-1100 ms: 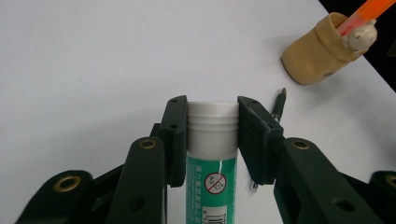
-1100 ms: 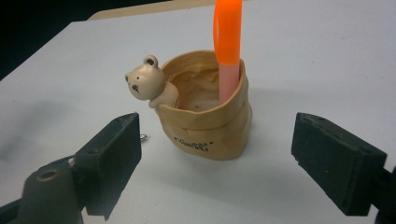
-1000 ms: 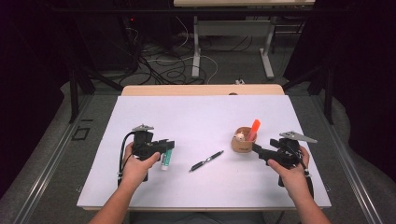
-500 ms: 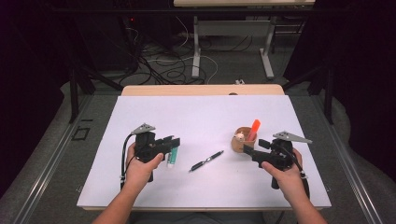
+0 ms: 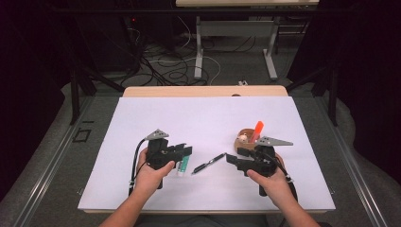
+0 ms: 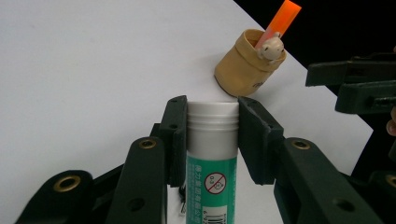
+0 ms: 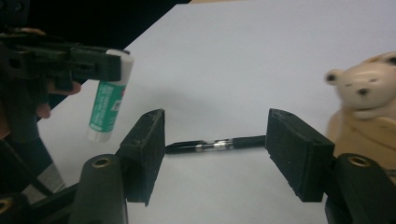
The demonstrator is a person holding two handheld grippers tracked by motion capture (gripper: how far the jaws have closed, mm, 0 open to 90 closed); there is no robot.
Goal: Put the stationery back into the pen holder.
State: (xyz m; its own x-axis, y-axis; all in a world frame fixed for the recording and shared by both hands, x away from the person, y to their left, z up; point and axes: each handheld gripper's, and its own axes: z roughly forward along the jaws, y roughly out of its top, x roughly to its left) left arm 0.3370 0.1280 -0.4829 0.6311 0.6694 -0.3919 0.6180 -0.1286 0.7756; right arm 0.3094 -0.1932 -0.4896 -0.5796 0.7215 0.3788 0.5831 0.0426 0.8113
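My left gripper [image 6: 212,112] is shut on the white cap end of a green and white glue stick [image 6: 211,172]. In the high view this gripper [image 5: 185,150] is at the table's front left, with the glue stick [image 5: 182,166] slanting down under it. A black pen [image 5: 208,164] lies between the two hands. My right gripper [image 5: 230,158] is open just right of the pen. In the right gripper view the pen [image 7: 215,144] lies on the table between and beyond the open jaws [image 7: 215,135], and the glue stick [image 7: 108,105] hangs at the left.
A tan cup [image 5: 244,140] with a small bear figure [image 7: 366,88] holds an orange marker [image 5: 257,130], close behind my right gripper. The white table top [image 5: 198,118] spreads wide behind both hands. A wooden edge [image 5: 203,91] runs along the back.
My right gripper has moved left toward the pen. My left gripper has shifted slightly right with the glue stick in its jaws.
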